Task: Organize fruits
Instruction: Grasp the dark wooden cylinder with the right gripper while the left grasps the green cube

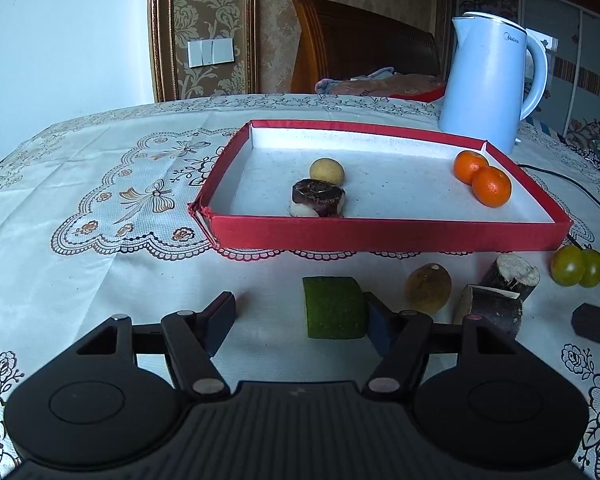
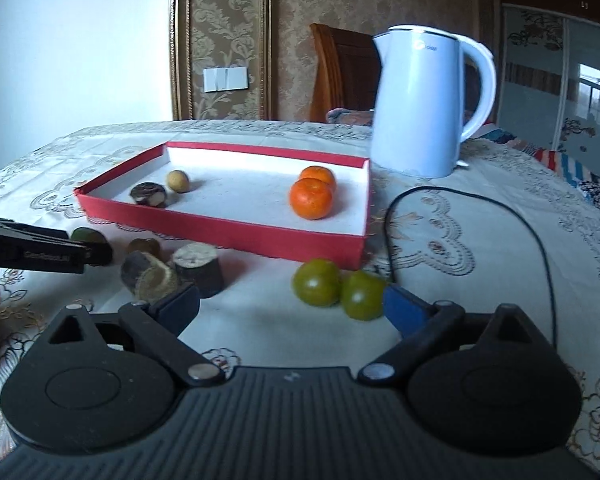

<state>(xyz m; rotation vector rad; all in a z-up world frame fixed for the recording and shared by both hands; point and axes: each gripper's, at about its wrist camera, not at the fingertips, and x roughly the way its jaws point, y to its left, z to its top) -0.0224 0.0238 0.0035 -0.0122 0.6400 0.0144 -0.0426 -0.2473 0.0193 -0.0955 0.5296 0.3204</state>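
Left gripper, spread, right pad apparently touching green fruit piece: centre, pinch gently, lift into red tray.

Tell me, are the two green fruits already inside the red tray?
No, the two green fruits lie on the tablecloth just outside the red tray, near its front corner.

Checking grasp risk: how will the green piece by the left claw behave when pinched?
The green piece looks like a short cut cylinder with a rough skin, so probably stiff and not slippery. Lying on its curved side, it may roll if the open left claw nudges it.
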